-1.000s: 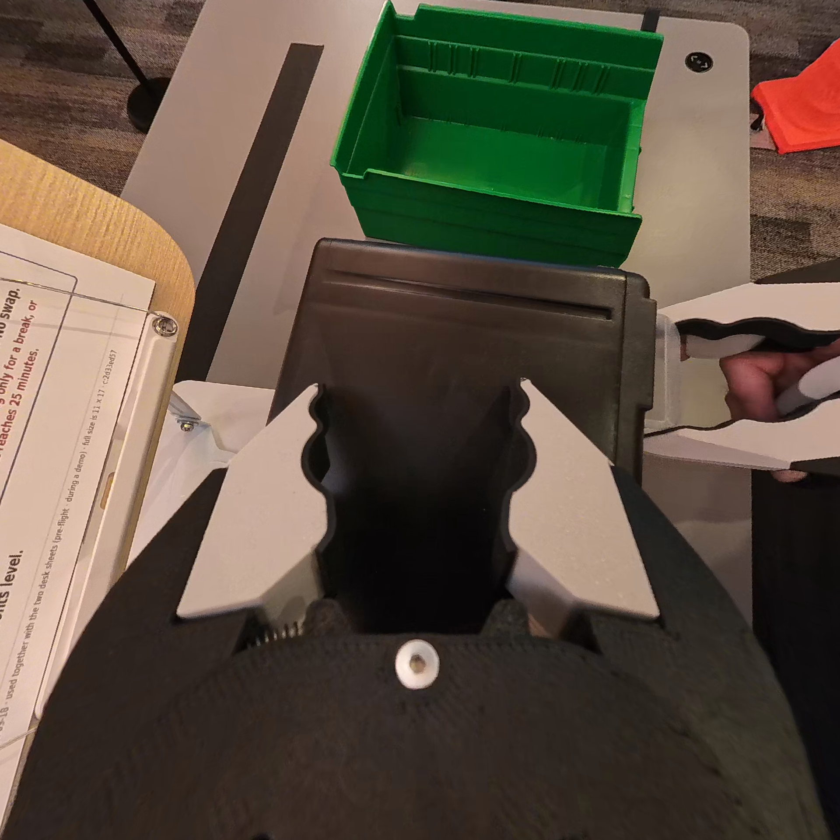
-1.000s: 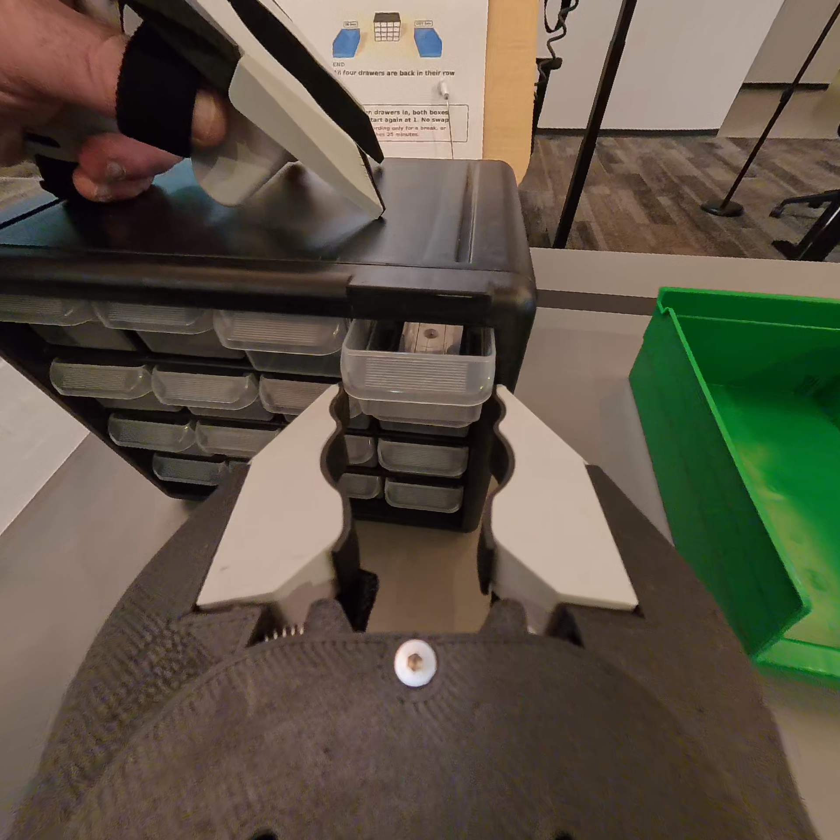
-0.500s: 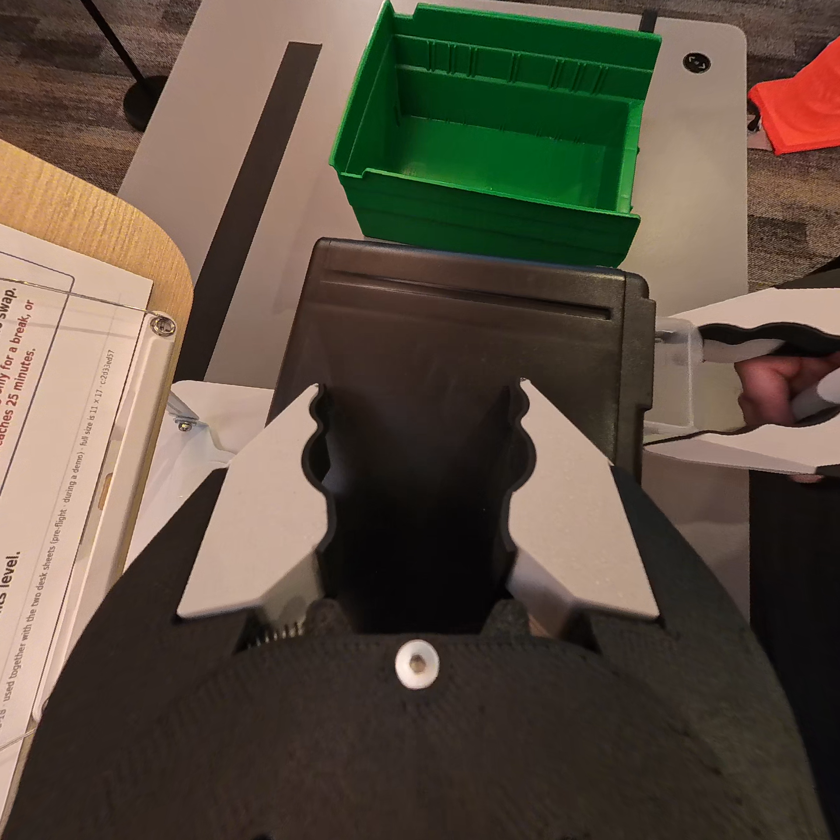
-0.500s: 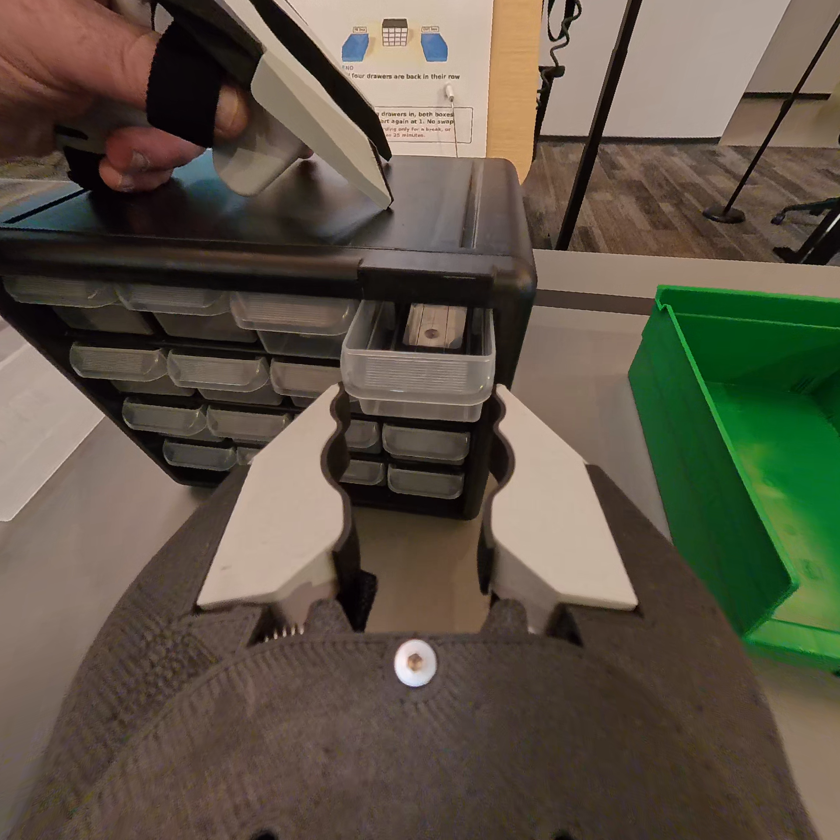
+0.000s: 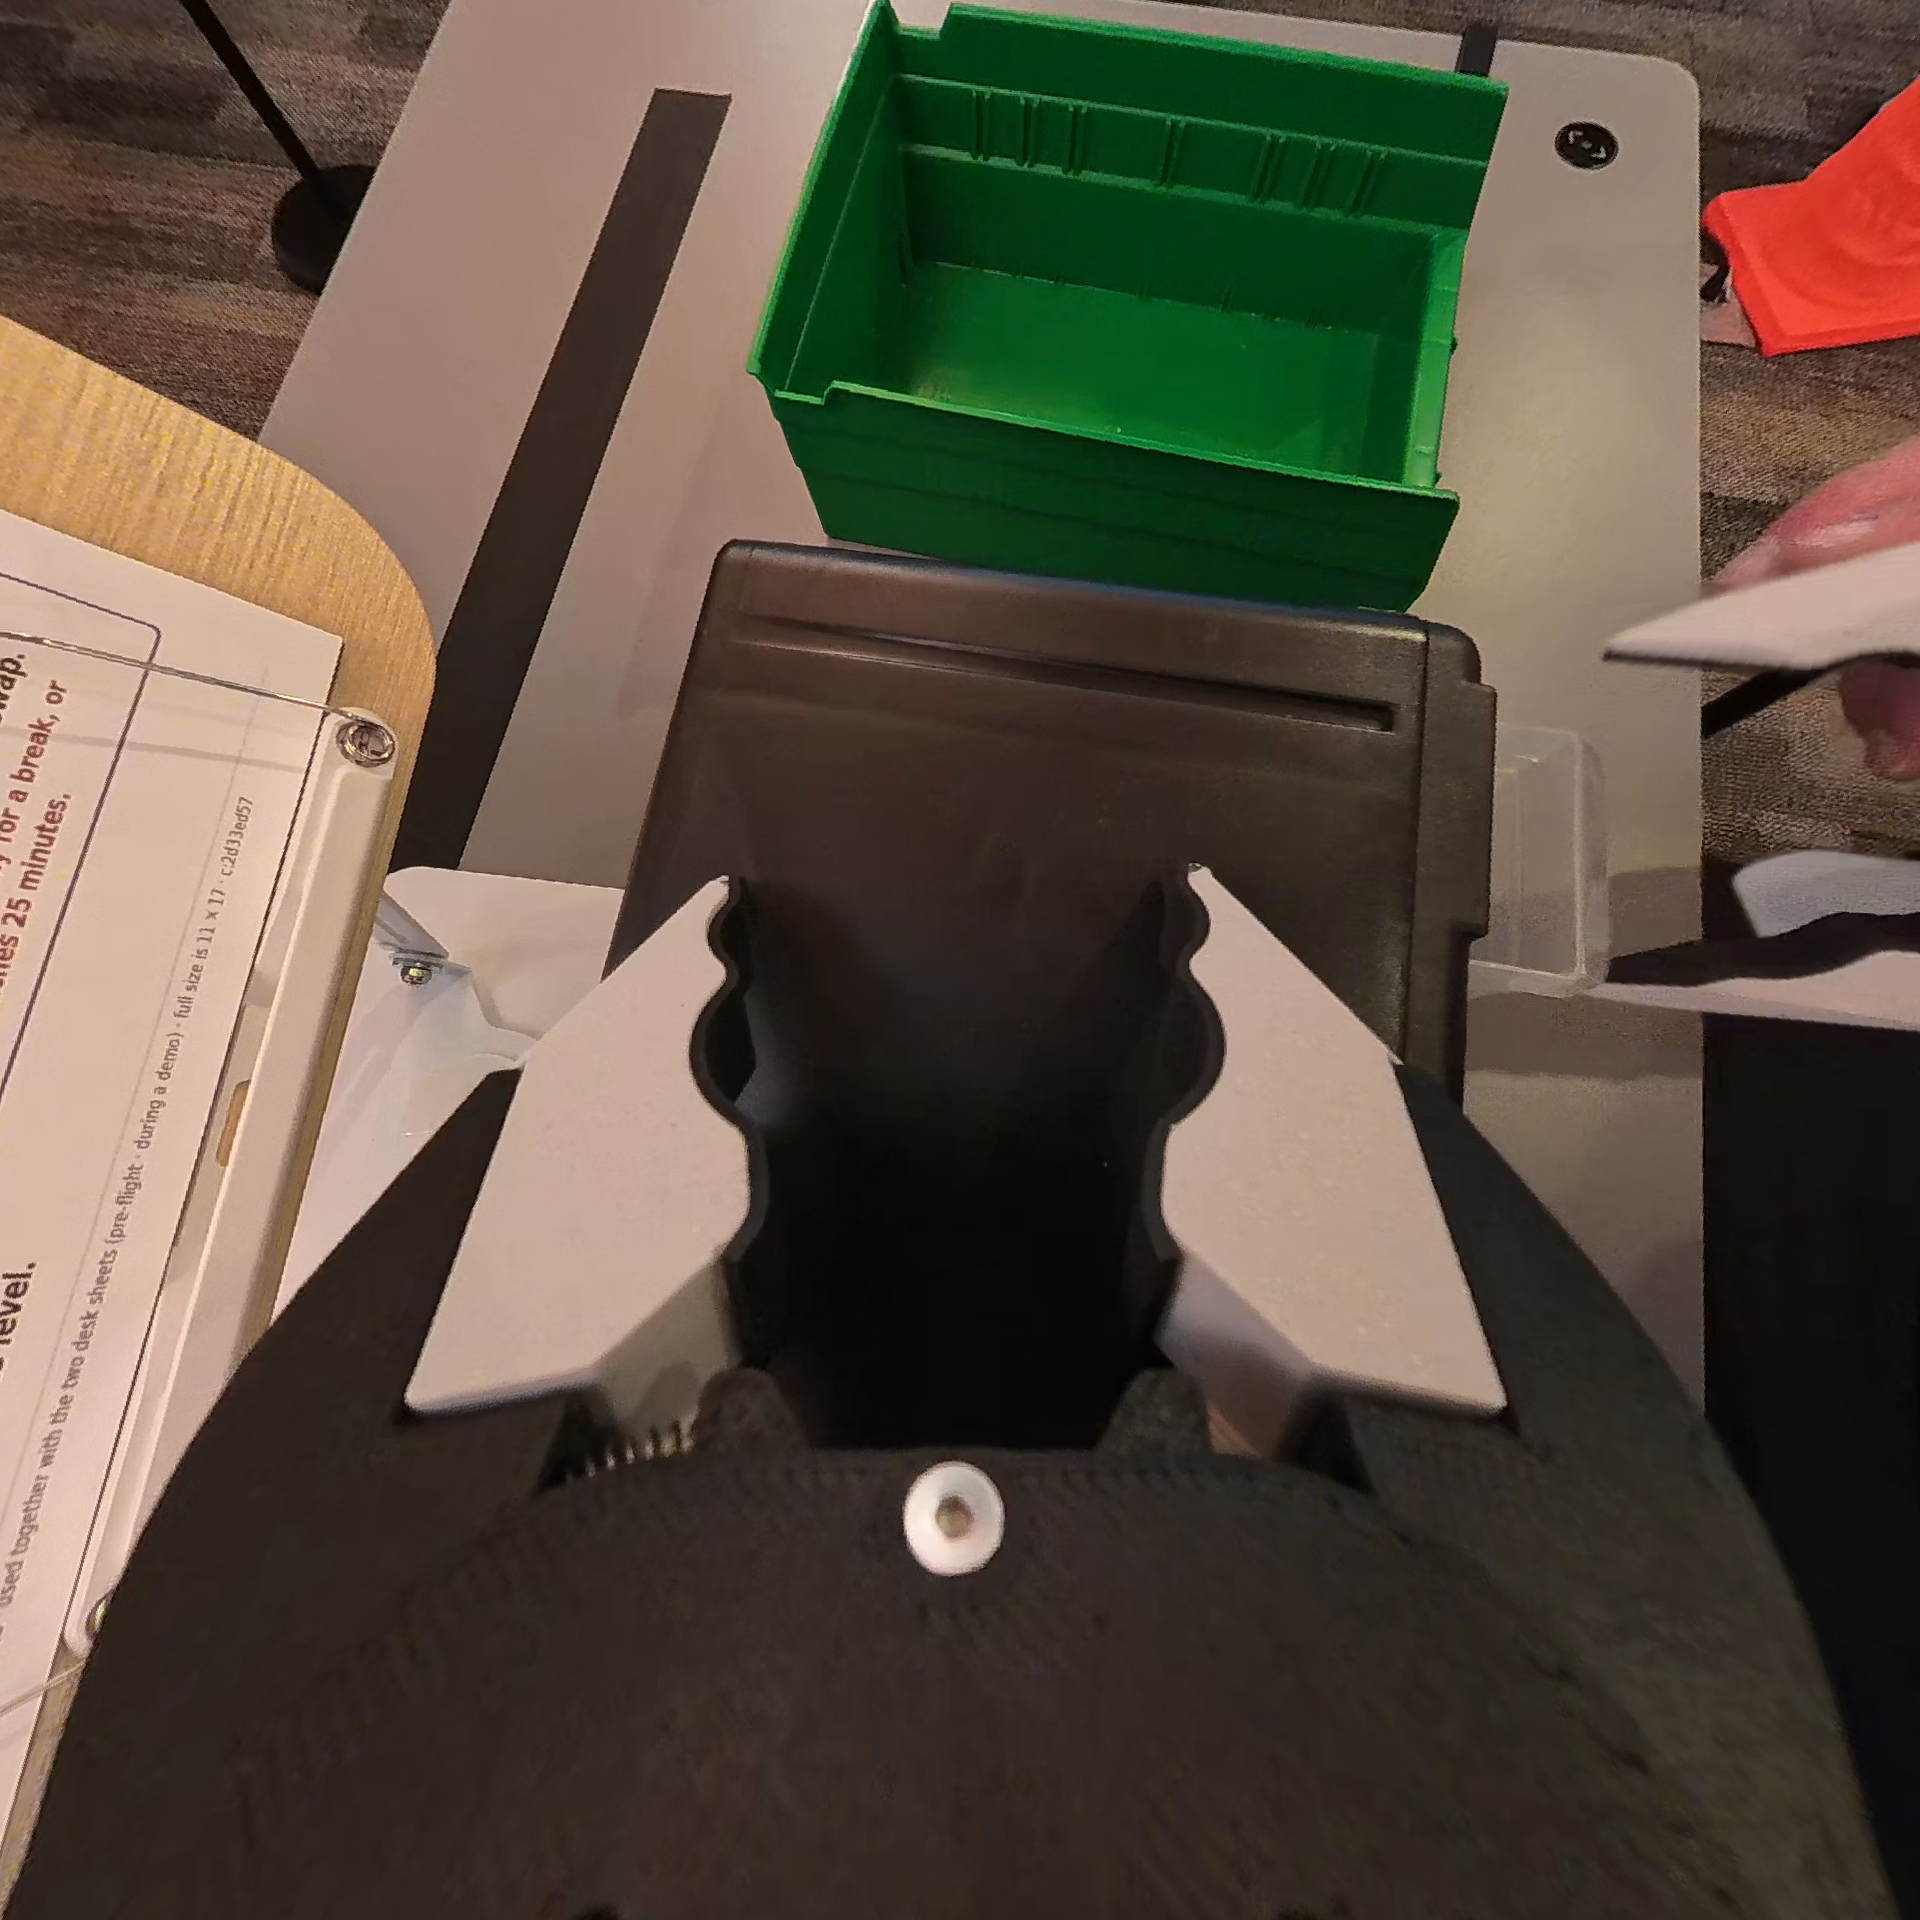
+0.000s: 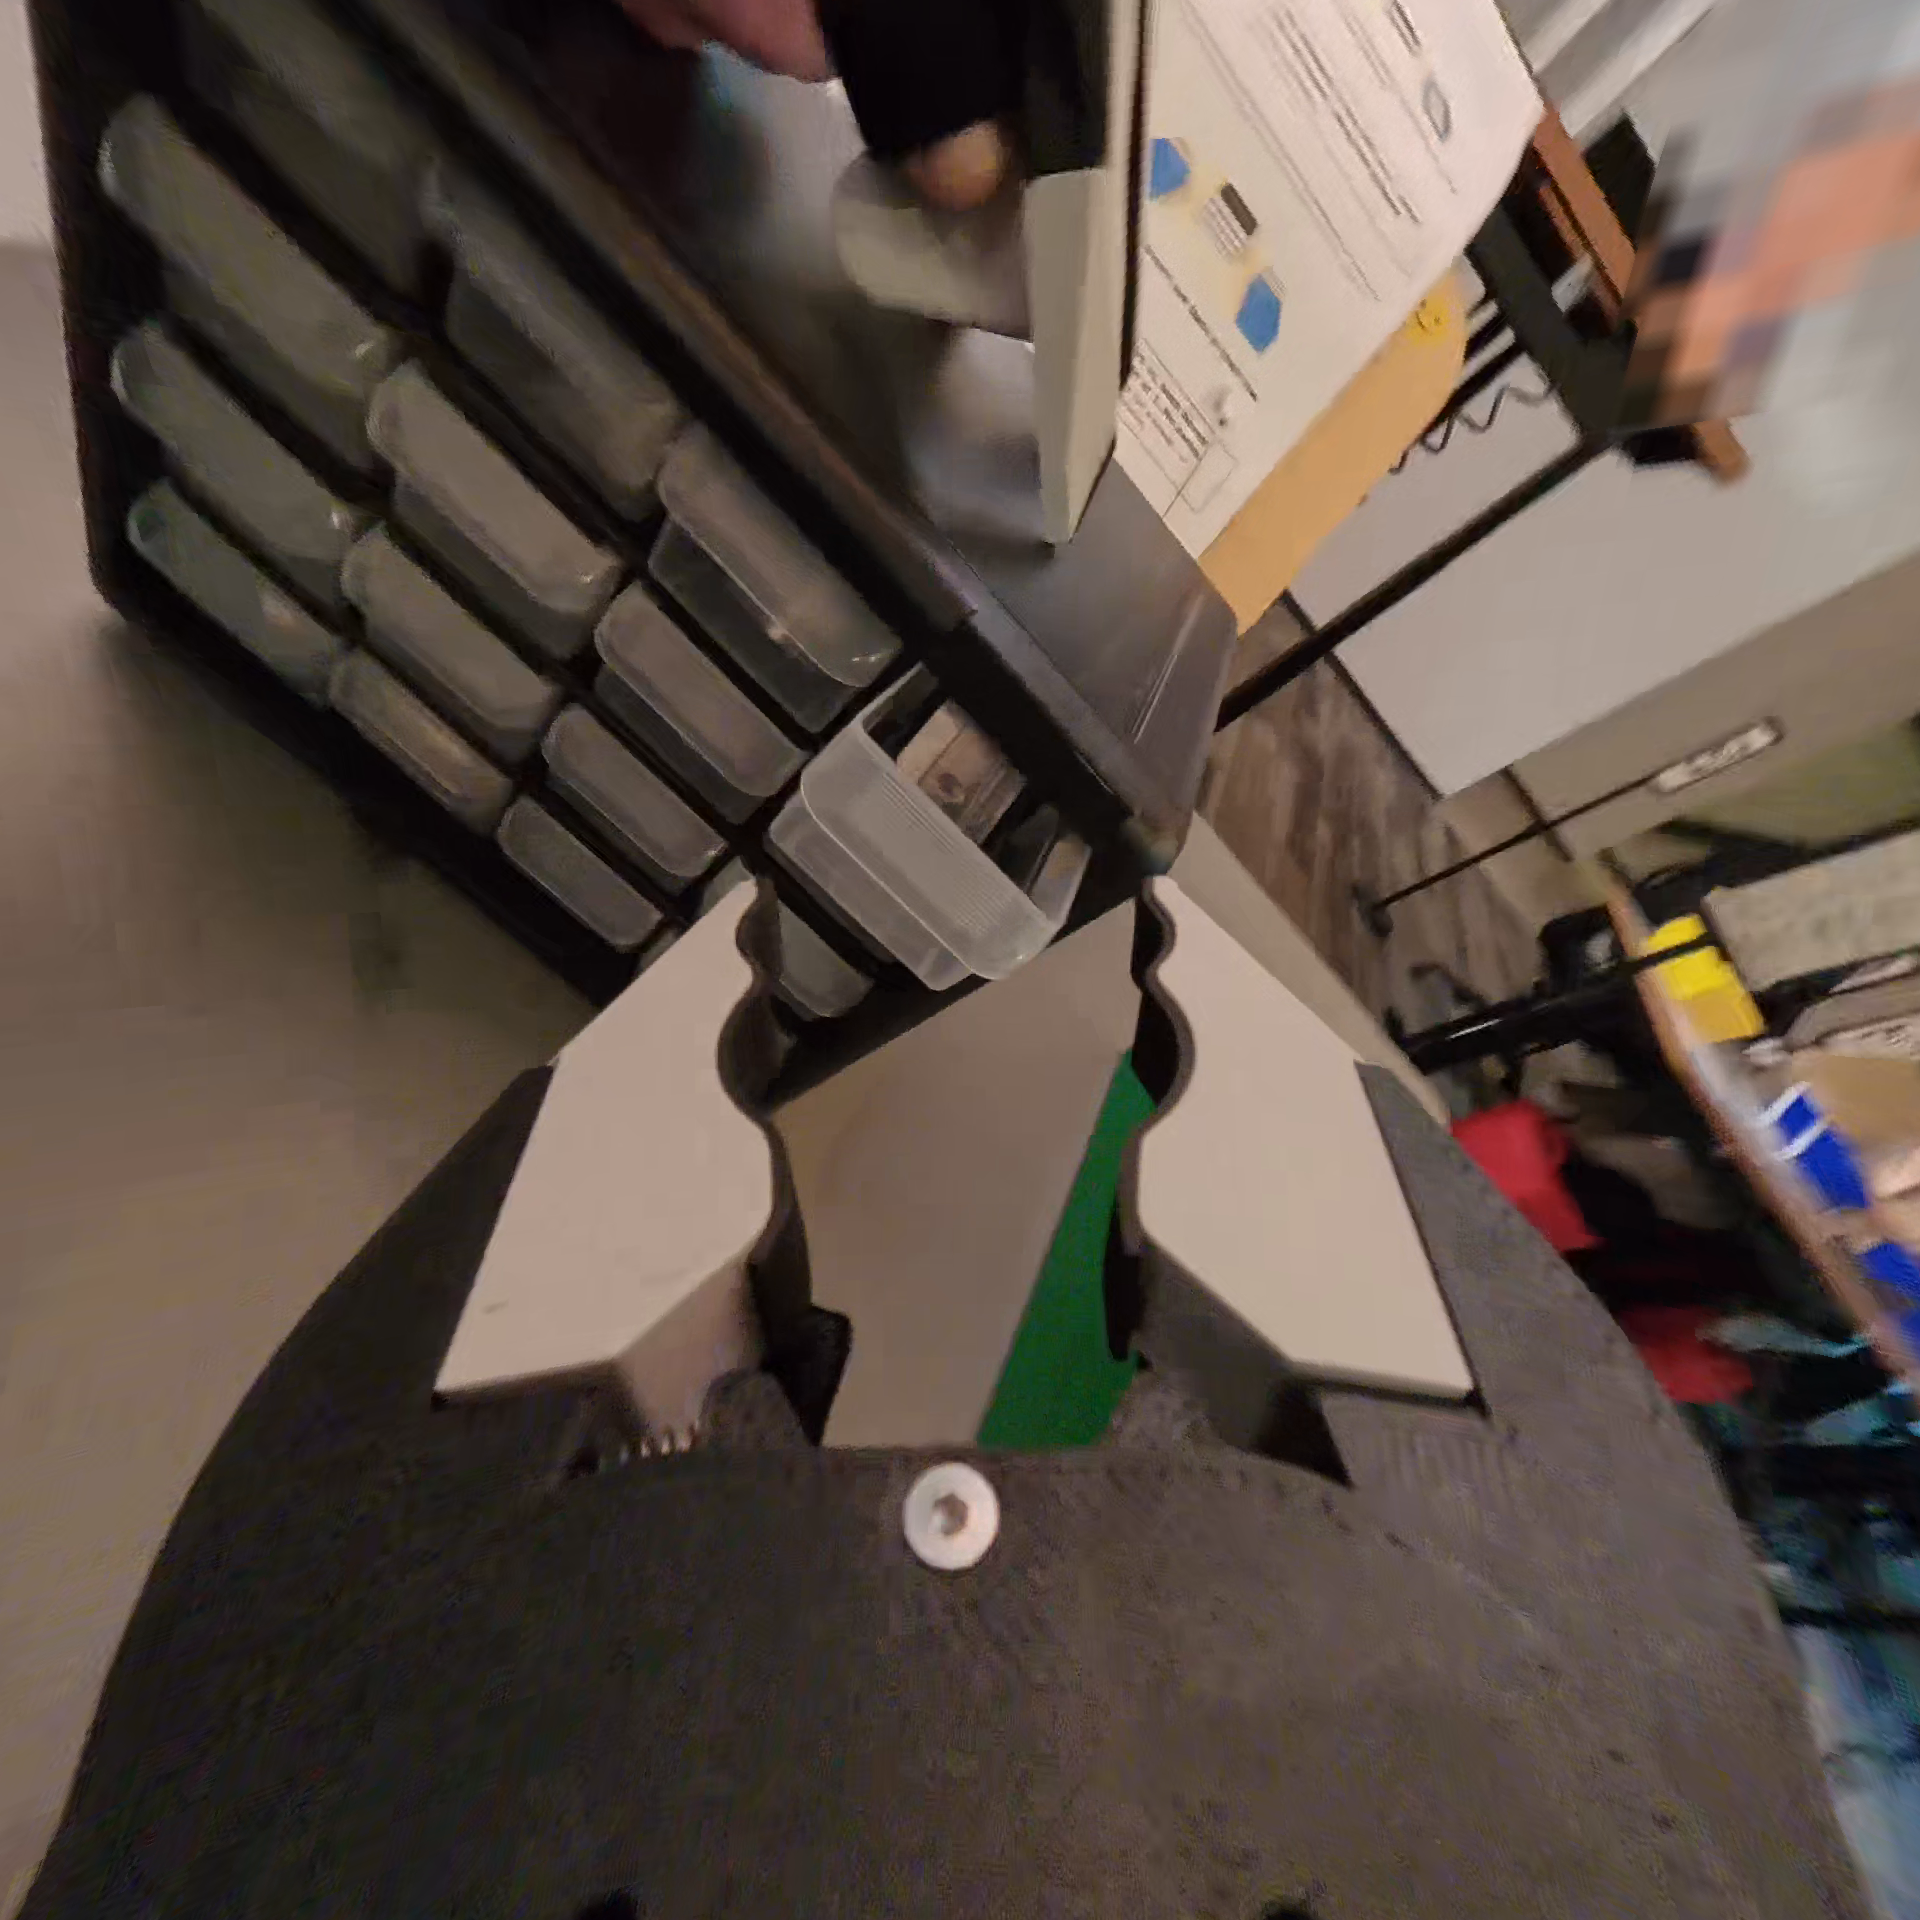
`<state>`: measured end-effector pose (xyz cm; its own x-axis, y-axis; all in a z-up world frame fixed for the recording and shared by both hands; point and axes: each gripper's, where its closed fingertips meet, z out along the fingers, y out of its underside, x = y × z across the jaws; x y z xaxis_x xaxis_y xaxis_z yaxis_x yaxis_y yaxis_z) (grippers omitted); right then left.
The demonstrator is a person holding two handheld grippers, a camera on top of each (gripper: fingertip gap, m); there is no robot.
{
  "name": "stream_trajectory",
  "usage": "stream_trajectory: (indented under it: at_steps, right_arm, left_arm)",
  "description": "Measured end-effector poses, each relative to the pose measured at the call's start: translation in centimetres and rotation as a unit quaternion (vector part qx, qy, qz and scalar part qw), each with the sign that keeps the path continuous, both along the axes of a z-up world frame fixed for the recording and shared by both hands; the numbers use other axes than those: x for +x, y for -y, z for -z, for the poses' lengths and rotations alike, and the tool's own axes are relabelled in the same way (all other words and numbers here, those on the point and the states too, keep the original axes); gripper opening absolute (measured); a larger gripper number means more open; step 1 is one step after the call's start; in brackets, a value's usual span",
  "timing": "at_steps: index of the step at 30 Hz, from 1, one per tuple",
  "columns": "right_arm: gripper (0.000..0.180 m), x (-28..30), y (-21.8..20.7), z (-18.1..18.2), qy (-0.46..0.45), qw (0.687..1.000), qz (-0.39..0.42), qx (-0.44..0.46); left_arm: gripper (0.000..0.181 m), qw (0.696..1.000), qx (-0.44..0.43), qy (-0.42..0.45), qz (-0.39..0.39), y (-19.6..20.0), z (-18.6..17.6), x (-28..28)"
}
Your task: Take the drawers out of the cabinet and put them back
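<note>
A black cabinet (image 5: 1039,748) with rows of small clear drawers stands on a grey table (image 5: 1579,343). One clear drawer (image 5: 1548,852), in the top row at the right end, sticks partway out. My left gripper (image 5: 961,883) is open and empty, its fingertips resting on the cabinet's top. In the tilted, blurred right wrist view, my right gripper (image 6: 951,914) is open and empty just in front of the pulled-out drawer (image 6: 904,873), not holding it. The cabinet top (image 6: 1153,613) carries the left gripper's finger (image 6: 1081,364). The right gripper's fingers (image 5: 1766,623) show at the left wrist view's right edge.
An empty green bin (image 5: 1122,343) stands on the table just beyond the cabinet, and also shows between my right fingers (image 6: 1070,1299). A sheet in a clear holder (image 5: 156,935) and a wooden tabletop (image 5: 156,436) are to the left. An orange cloth (image 5: 1829,260) lies on the floor at right.
My right gripper has rolled sideways, so its view is tilted and blurred. Its fingers have drawn slightly away from the drawer. The drawer still sticks out. The left gripper has not moved.
</note>
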<state>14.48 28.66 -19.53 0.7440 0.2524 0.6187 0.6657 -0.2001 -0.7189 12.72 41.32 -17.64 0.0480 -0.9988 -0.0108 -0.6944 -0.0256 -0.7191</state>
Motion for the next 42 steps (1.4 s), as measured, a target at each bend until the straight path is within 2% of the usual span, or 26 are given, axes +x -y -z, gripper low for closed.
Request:
stream_trajectory:
  at_steps: [3, 5, 11, 18, 26, 29, 30, 33, 36, 38, 39, 42]
  right_arm:
    - [0.062, -0.1, -0.3, 0.0, 0.083, 0.996, -0.034, 0.001]
    - [0.052, -0.2, -0.6, -0.1, 0.136, 0.990, -0.046, 0.012]
    - [0.020, -0.3, -1.3, 0.5, 0.208, 0.976, -0.063, 0.012]
    - [0.019, -0.3, -1.0, 0.5, 0.229, 0.971, -0.066, 0.020]
    - [0.021, -0.4, 0.1, 0.4, 0.211, 0.975, -0.063, 0.020]
    - [0.045, -0.4, 0.2, 0.4, 0.190, 0.980, -0.052, 0.018]
    - [0.047, -0.4, 0.3, 0.5, 0.185, 0.981, -0.051, 0.014]
    - [0.059, -0.6, 0.9, 0.0, 0.127, 0.991, -0.037, 0.010]
    - [0.079, -0.9, 1.5, -0.6, -0.020, 1.000, -0.007, -0.007]
    - [0.092, -1.0, 1.5, -0.8, -0.150, 0.988, 0.016, -0.023]
    - [0.093, -0.8, 1.4, -0.7, -0.205, 0.978, 0.032, -0.028]
    - [0.098, -0.6, 0.7, 0.5, -0.301, 0.950, 0.061, -0.053]
  left_arm:
    - [0.082, 1.000, -0.002, -0.001, -0.004, -0.1, 0.0, 0.0]
    - [0.082, 1.000, -0.002, -0.001, -0.004, -0.1, 0.0, 0.0]
    - [0.081, 1.000, -0.002, -0.001, -0.004, -0.1, 0.0, 0.0]
    - [0.081, 1.000, -0.003, -0.001, -0.003, -0.1, 0.0, 0.0]
    - [0.081, 1.000, -0.002, -0.001, -0.003, -0.1, 0.0, 0.0]
    - [0.081, 1.000, -0.002, -0.001, -0.003, -0.1, 0.0, 0.0]
    - [0.081, 1.000, -0.002, -0.001, -0.002, -0.1, 0.0, 0.0]
    - [0.081, 1.000, -0.002, -0.001, -0.002, -0.1, 0.0, 0.0]
    - [0.081, 1.000, -0.002, -0.001, -0.002, -0.1, 0.0, 0.0]
    - [0.081, 1.000, -0.002, -0.001, -0.002, -0.1, 0.0, 0.0]
    - [0.081, 1.000, -0.002, 0.000, -0.002, -0.1, 0.0, 0.0]
    - [0.081, 1.000, -0.001, 0.000, -0.002, -0.1, 0.0, 0.0]
